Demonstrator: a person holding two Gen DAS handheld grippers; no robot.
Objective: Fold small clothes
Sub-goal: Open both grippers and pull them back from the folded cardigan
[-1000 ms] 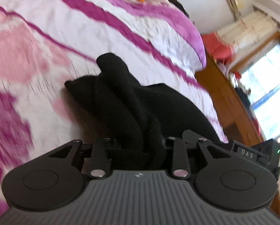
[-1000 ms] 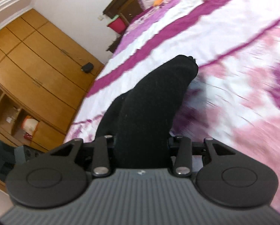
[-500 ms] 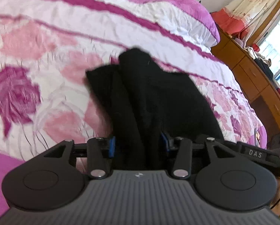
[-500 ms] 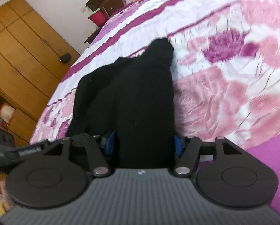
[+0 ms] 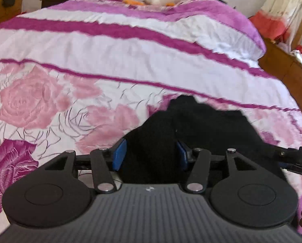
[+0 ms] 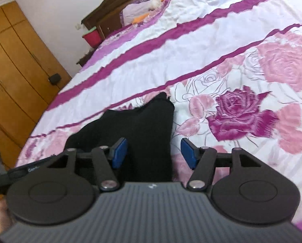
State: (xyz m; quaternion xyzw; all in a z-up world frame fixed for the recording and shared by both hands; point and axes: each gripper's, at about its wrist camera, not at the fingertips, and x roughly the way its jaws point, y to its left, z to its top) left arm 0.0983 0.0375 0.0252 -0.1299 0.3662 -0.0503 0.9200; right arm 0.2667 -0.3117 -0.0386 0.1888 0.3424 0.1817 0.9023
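Since a moment ago both hand-held grippers, left (image 5: 150,154) and right (image 6: 154,152), have spread apart, releasing the black garment (image 6: 143,129).

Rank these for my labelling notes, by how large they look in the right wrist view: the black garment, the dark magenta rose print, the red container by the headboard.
1. black garment
2. dark magenta rose print
3. red container

The container sits much farther from the camera, so its true size is unsure.
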